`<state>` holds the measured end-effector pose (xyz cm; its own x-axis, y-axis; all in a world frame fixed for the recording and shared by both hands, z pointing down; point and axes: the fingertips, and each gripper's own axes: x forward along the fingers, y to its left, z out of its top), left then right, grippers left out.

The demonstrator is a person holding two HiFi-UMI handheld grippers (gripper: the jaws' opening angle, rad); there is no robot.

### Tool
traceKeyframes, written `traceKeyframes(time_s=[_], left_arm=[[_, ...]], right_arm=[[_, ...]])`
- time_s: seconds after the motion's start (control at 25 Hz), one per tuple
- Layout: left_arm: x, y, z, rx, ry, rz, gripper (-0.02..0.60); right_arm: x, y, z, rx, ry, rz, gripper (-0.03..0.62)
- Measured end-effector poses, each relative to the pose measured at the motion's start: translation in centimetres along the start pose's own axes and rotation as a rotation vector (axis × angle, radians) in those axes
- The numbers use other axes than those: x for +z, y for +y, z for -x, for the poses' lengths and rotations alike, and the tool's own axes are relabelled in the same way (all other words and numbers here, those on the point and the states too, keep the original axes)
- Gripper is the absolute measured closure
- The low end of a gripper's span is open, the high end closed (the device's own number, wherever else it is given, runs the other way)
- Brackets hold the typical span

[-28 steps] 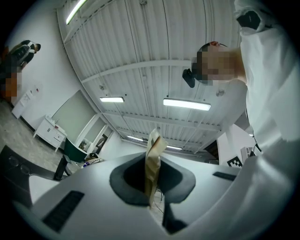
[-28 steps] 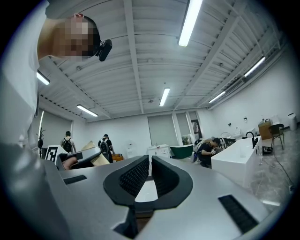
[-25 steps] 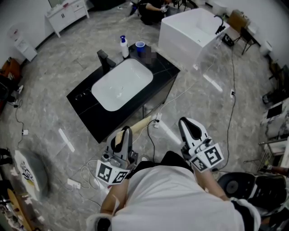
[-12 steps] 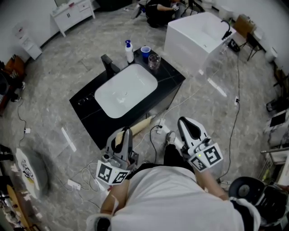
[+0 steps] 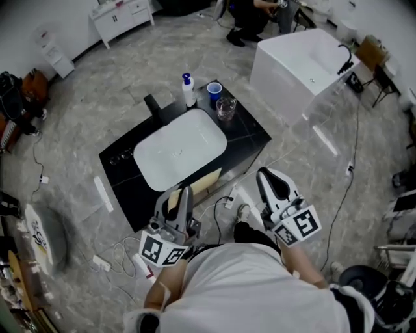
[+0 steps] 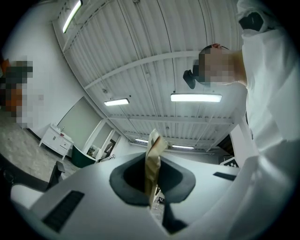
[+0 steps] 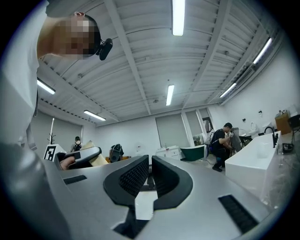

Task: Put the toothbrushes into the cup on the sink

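Observation:
A black counter (image 5: 250,133) with a white sink basin (image 5: 179,151) stands ahead of me on the floor. At its far edge are a blue cup (image 5: 214,90) and a clear glass (image 5: 225,108). My left gripper (image 5: 181,195) is held close to my body, pointing up, shut on a long flat tan object (image 6: 153,154) that sticks out past the jaws toward the counter. Whether it is a toothbrush pack I cannot tell. My right gripper (image 5: 273,183) is beside it, also raised, jaws together (image 7: 150,174) with nothing between them.
A soap pump bottle (image 5: 188,89) and a black faucet (image 5: 153,104) stand behind the basin. A white bathtub (image 5: 305,62) is at the back right, a white cabinet (image 5: 123,13) at the back left. Cables (image 5: 224,198) lie on the floor near the counter's front.
The view has shifted, so the sink counter sits a little further right and higher in frame. Both grippers keep the same pose near my body.

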<state>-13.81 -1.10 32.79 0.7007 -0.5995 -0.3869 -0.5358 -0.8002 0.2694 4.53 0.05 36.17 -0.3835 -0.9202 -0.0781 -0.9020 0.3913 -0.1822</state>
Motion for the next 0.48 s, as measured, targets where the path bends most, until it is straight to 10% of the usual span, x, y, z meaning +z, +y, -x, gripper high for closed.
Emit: traceKeyframes(time_s=[0.48], left_arm=[[-4.5,1.9,-10.2,0.135,0.025,-0.019,0.578]], right_arm=[[0.0,-10.5,-3.7,0.100,0.052,-0.085,0.549]])
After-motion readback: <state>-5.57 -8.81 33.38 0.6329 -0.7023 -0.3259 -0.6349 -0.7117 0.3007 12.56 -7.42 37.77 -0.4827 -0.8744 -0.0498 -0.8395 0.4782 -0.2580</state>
